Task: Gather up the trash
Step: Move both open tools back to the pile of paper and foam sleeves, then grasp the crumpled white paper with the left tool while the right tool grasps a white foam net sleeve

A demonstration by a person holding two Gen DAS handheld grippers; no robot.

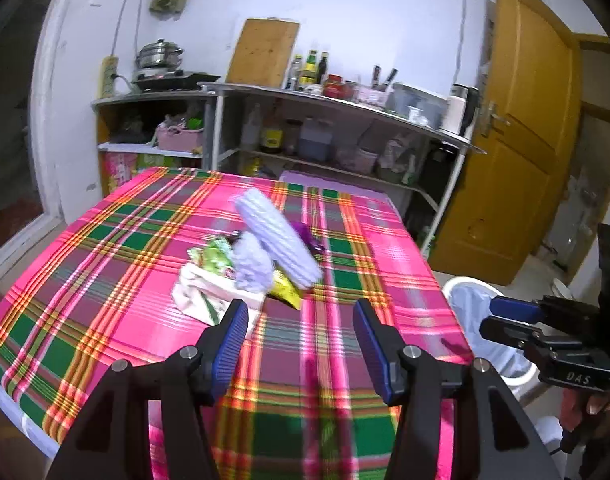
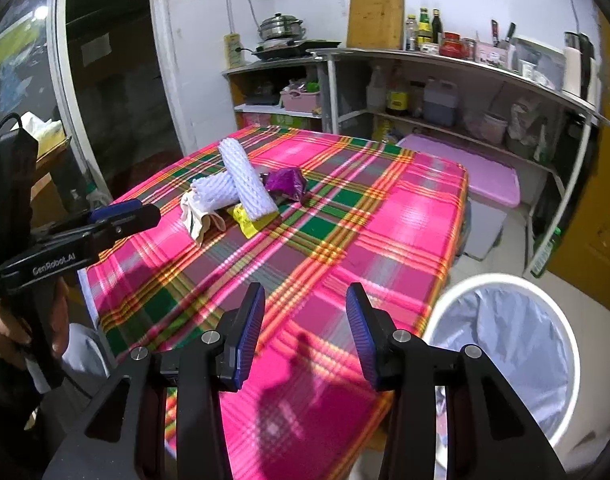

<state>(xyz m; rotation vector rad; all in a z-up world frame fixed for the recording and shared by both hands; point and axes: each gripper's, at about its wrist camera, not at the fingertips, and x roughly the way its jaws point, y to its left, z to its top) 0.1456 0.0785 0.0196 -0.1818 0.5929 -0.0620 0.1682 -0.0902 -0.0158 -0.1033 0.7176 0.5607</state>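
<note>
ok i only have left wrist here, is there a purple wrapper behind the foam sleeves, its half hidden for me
Observer: Yes, a crumpled purple wrapper lies on the tablecloth just right of the long foam sleeve.
Operator: is the bin lined
Observer: Yes, the white bin off the table's right corner holds a pale bag.
Operator: my right gripper open?
Observer: Yes, the right gripper is open and empty over the near table edge.
</note>
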